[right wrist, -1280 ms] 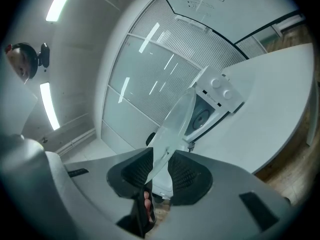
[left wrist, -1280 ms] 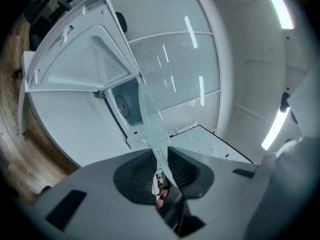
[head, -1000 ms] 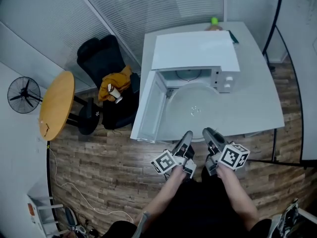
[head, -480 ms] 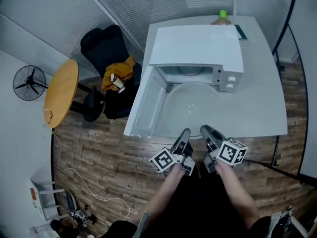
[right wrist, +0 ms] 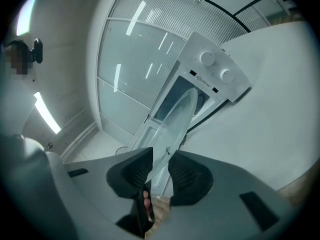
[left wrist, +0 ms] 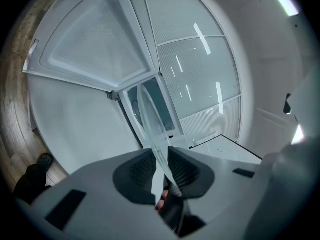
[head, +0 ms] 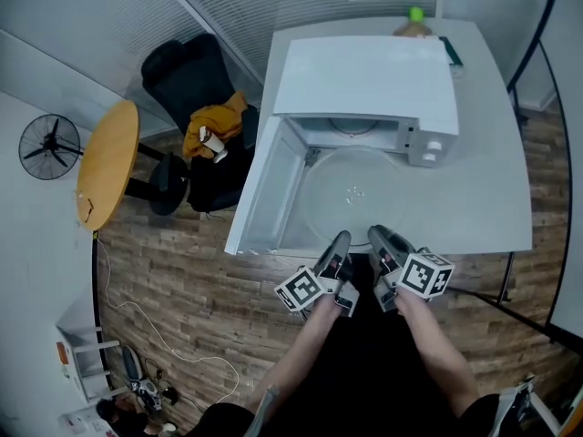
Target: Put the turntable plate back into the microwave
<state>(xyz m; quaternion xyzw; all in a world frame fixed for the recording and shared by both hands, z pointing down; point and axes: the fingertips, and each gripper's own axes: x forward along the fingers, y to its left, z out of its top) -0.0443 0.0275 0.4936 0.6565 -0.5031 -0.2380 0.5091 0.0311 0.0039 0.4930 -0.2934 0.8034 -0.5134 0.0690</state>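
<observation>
At the near edge of the table (head: 483, 180), both grippers hold the plate (head: 351, 189), a clear glass disc lying roughly level just in front of the microwave (head: 364, 76). The left gripper (head: 339, 244) and right gripper (head: 378, 238) sit side by side on the plate's near rim, close together. In the left gripper view the jaws stand narrow, their ribbed pads pressed on the glass edge (left wrist: 150, 119), which runs away from them toward the open cavity. The right gripper view shows the same: narrow jaws pinched on the rim, the plate (right wrist: 180, 114) stretching out toward the microwave's front, with its two knobs (right wrist: 215, 69) to the right of the opening.

The door (head: 269, 189) is swung fully open to the left, so the way in is clear. The plate's far edge lies near the cavity mouth, but most of the disc is outside, over the table. I judge the task about halfway: the plate is picked up, carried and lined up with the opening, and the door is already open. What is left is to slide the plate forward into the cavity, set it down centred on the floor of the cavity, let go with both grippers and draw them out. Whether the plate's underside will seat on its drive hub cannot be told from here.

Far left, off the table, stand a chair (head: 187, 98) and a round wooden table (head: 107, 176), well apart from the work.
</observation>
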